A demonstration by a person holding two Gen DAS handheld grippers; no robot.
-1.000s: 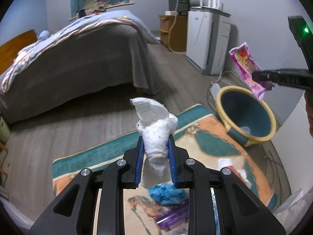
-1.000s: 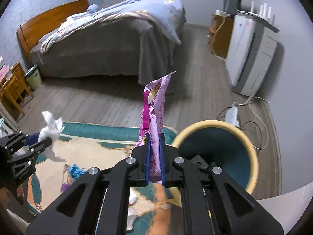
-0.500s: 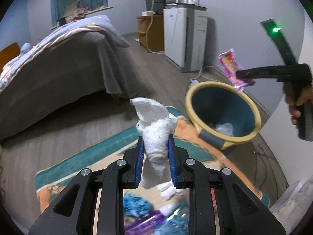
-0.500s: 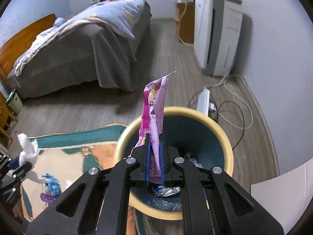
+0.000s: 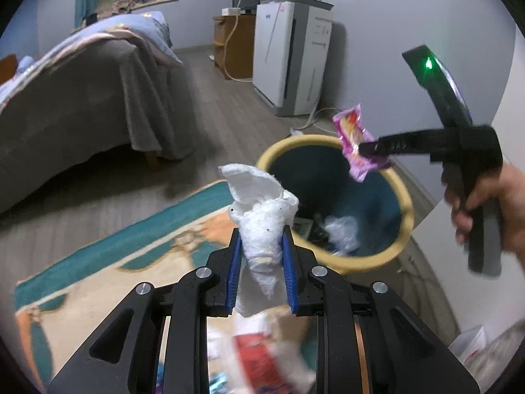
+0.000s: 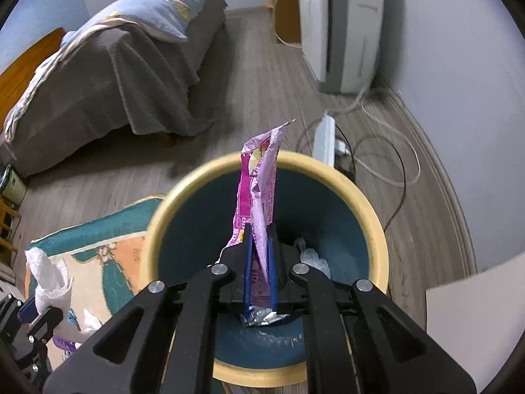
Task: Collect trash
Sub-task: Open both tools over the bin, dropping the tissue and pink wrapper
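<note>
My right tongs (image 6: 259, 256), clamped on a pink wrapper (image 6: 259, 190), hang over the mouth of the yellow-rimmed bin (image 6: 370, 216); my left tongs (image 5: 261, 262) grip a wad of white tissue (image 5: 262, 216) just short of its rim. Neither piece is dropped yet. The bin already holds some crumpled scraps. More litter (image 5: 262, 358) lies blurred on the patterned rug (image 5: 108, 262) below, so I judge the job roughly midway.

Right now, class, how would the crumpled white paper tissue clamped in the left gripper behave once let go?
The crumpled white paper tissue probably weighs very little. It looks soft and crushable, pinched narrow between the fingers. Likely it would drop slowly and drift.
</note>
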